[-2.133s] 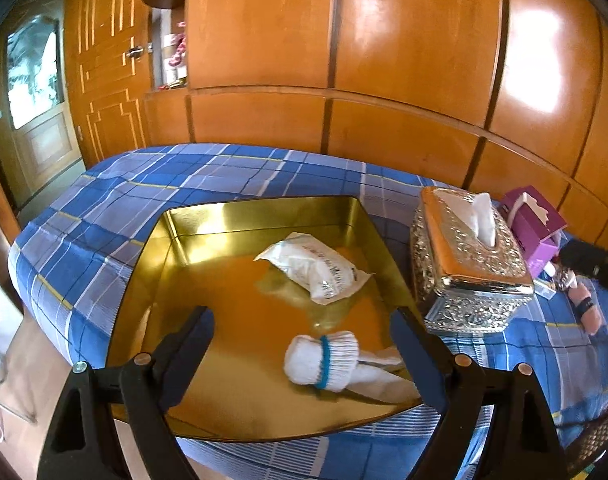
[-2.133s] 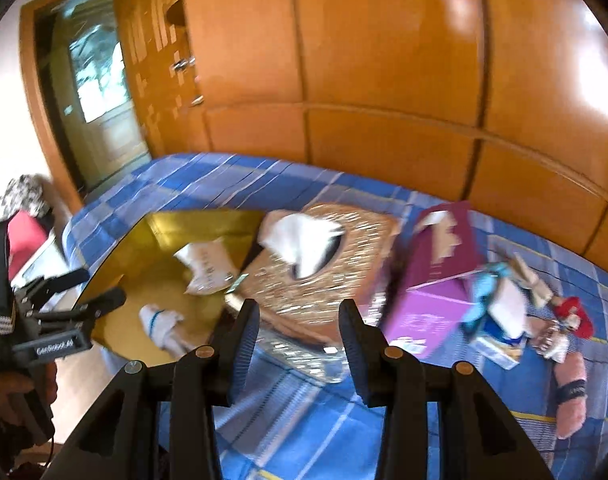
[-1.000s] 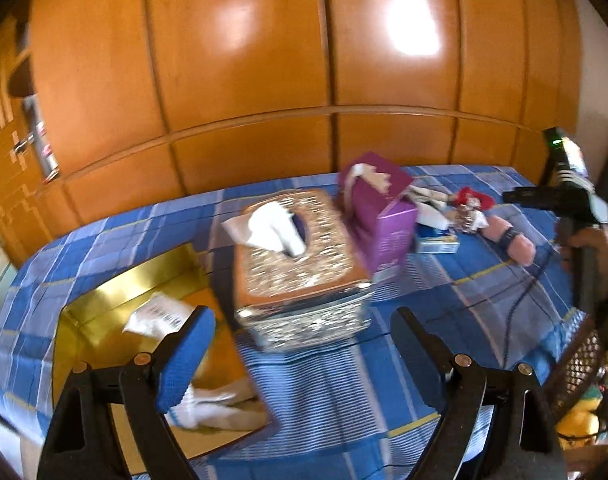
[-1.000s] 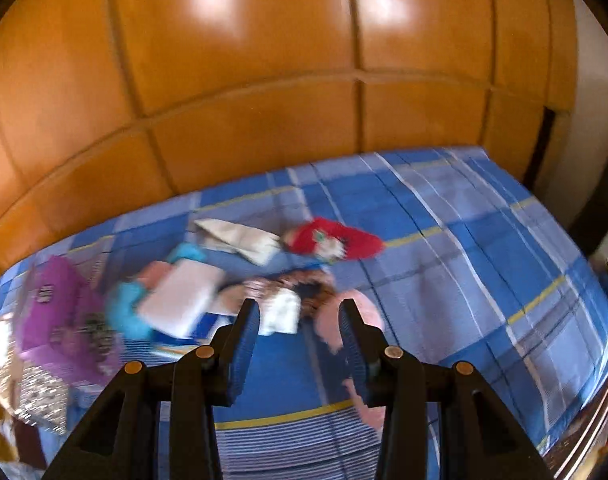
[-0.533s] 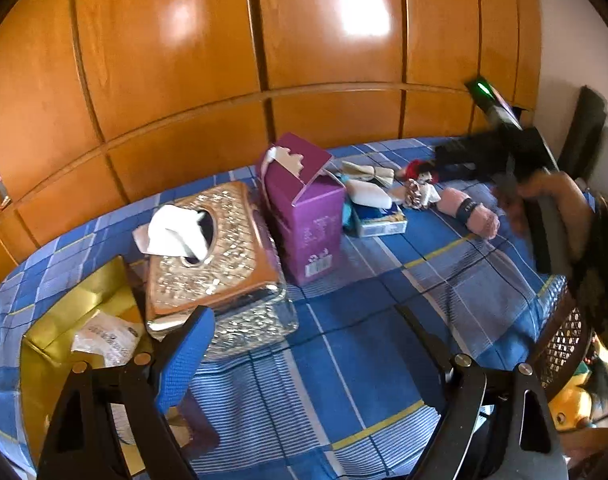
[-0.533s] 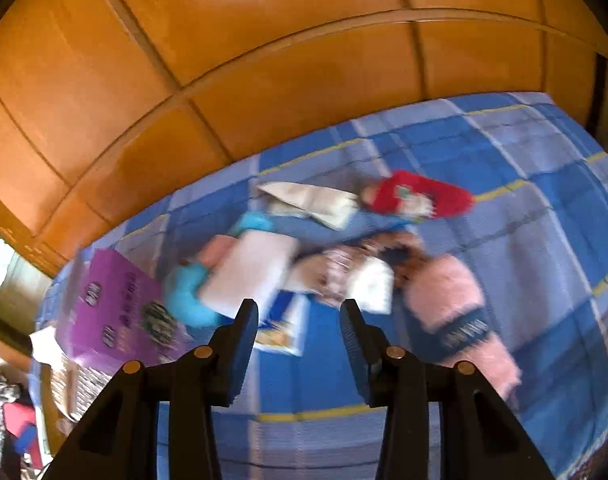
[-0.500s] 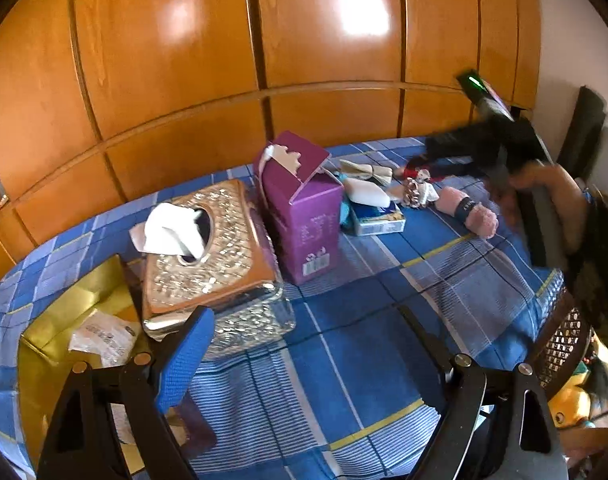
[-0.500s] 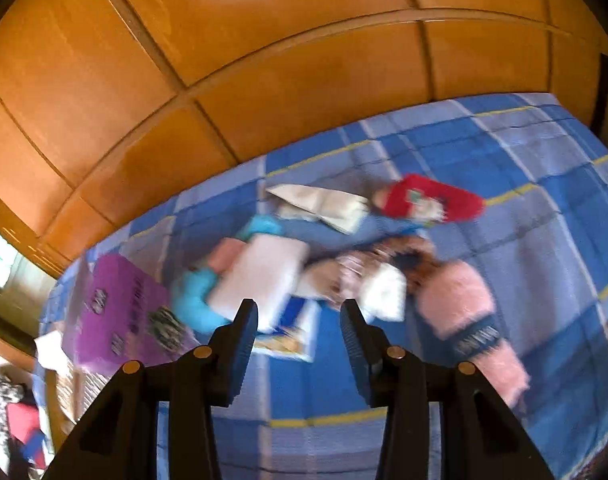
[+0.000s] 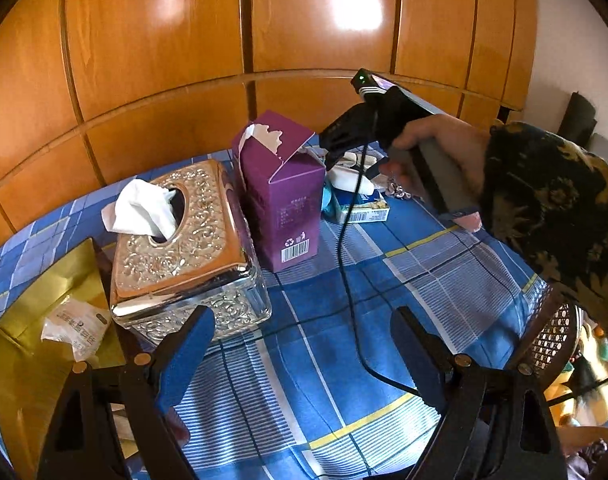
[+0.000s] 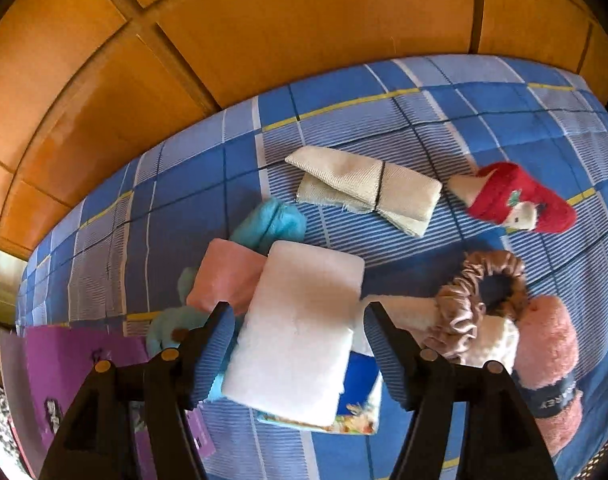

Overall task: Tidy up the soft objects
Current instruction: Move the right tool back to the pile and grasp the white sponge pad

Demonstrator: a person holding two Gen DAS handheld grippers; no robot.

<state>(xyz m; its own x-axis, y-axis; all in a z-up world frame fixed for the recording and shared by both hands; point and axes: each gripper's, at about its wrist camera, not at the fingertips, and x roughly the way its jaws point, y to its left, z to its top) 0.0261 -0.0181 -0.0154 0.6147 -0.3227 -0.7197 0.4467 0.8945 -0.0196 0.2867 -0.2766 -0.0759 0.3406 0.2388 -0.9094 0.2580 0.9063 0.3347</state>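
As its fingers widened, right gripper (image 10: 295, 344) now straddles white pad (image 10: 299, 328), ungripped.

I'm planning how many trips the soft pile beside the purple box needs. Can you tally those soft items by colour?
White: 1, flat white pad
Pink: 2, pink folded cloth, fuzzy pink sock
Blue: 1, fluffy blue cloth
Beige: 1, folded beige cloth
Red: 1, red knit sock
Brown: 1, brown satin scrunchie
Total: 7

Bright warm daylight, soft white glare patches on the glossy wooden wall panels (image 9: 159, 80) high above the silver tissue box (image 9: 183, 248), strong fisheye bending and black corners, mild motion blur over the white folded cloth (image 10: 299, 328), shadows faint and short
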